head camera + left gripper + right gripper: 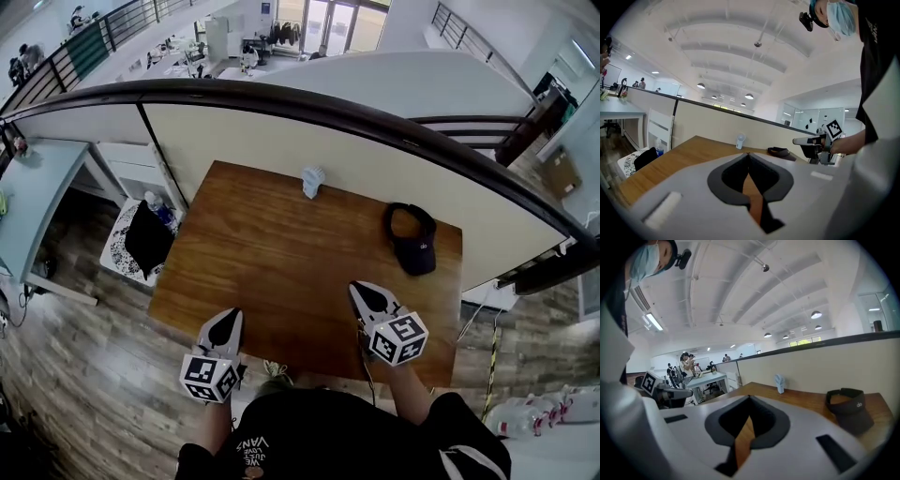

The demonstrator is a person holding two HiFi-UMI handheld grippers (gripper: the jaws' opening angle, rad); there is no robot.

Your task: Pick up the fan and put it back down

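A small pale blue fan (312, 182) stands upright at the far edge of the wooden table (272, 272), against the partition; it also shows as the fan (740, 140) and the fan (779, 383) in both gripper views. My left gripper (231, 319) hovers over the near left part of the table, jaws shut with nothing between them. Over the near right part my right gripper (359, 290) is shut too and holds nothing. Both point toward the fan from well short of it. In the left gripper view the right gripper (811, 142) shows off to the side.
A dark visor cap (412, 239) lies at the table's far right. A cream partition with a dark rail (309, 108) backs the table. To the left stands a chair with a black bag (148, 236) and a bottle (157, 206). A grey desk (37, 197) stands further left.
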